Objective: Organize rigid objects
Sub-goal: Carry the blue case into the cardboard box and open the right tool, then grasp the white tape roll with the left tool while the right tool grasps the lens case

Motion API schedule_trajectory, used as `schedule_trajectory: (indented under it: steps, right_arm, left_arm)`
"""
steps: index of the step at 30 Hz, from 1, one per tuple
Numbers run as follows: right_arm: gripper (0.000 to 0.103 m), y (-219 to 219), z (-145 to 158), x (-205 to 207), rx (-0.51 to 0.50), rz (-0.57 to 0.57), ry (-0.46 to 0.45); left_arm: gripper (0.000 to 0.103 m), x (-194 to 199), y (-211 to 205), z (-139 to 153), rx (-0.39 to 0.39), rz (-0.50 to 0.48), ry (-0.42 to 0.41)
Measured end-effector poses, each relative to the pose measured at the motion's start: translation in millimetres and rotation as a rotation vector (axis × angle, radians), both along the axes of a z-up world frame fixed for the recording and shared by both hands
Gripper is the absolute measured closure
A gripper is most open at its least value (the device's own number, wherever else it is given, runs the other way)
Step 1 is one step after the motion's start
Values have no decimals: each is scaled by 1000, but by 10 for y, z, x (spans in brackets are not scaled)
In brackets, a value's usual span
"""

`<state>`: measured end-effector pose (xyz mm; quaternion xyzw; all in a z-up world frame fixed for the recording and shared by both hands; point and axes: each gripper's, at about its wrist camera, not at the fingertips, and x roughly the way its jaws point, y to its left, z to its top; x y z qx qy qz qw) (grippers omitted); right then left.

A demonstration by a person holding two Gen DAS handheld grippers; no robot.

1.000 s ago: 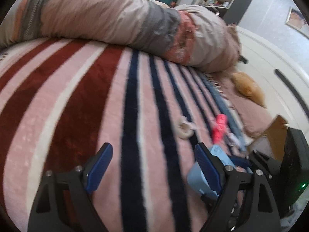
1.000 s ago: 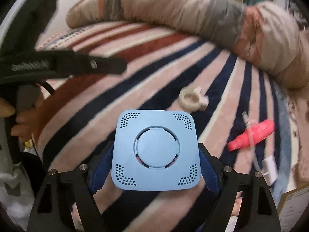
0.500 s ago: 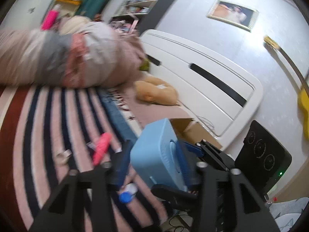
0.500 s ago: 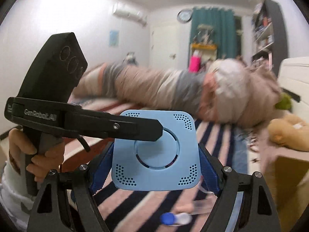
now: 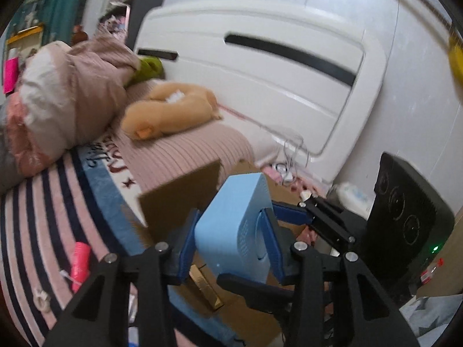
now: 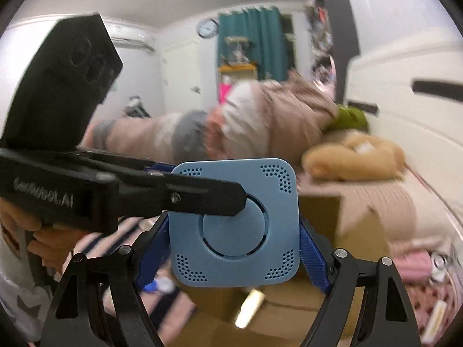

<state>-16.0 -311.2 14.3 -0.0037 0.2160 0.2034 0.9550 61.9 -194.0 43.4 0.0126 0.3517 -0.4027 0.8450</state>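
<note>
Stripes of the blanket (image 5: 43, 202) have given way to the cardboard box (image 5: 179, 196); the left gripper (image 5: 231, 245) brackets, perhaps grips, the blue box (image 6: 234, 222), clamped by the right gripper (image 6: 234, 243) above it, ready for dropping.

Since one second ago the blue box (image 6: 234, 225), clamped between the right gripper's (image 6: 234, 248) pads, has been lifted off the striped blanket (image 5: 37, 231) and carried to a position above the open cardboard box (image 5: 185, 196). The left gripper (image 5: 231, 245) has moved from the blanket to the blue box; its blue pads now bracket the box on both sides. Whether they press it cannot be determined.
</note>
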Motion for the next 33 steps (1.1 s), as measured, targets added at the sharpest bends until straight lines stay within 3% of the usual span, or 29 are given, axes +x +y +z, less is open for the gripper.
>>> schedule_trajectory:
  steps: [7, 10, 14, 16, 19, 24, 29, 33]
  right_arm:
    - [23, -205, -160, 77, -89, -76, 95]
    - [21, -156, -218, 120, -116, -89, 128]
    - [9, -117, -243, 110, -141, -100, 123]
    - [3, -67, -192, 127, -147, -108, 116]
    - [2, 24, -98, 109, -163, -132, 98]
    - [0, 369, 117, -39, -234, -139, -53]
    - [0, 944, 266, -77, -259, -39, -58]
    - [0, 1369, 259, -31, -193, 99, -1]
  left_arm:
    - [61, 98, -333, -274, 107, -6, 27]
    - [46, 121, -324, -285, 114, 9, 20]
    - [39, 109, -103, -207, 86, 52, 3]
    - [35, 78, 78, -141, 70, 85, -12]
    - [32, 9, 373, -54, 60, 143, -43]
    - [29, -85, 1031, 28, 69, 302, -91]
    - [23, -186, 1794, -52, 74, 457, -126]
    - [22, -205, 2327, -297, 91, 564, -114]
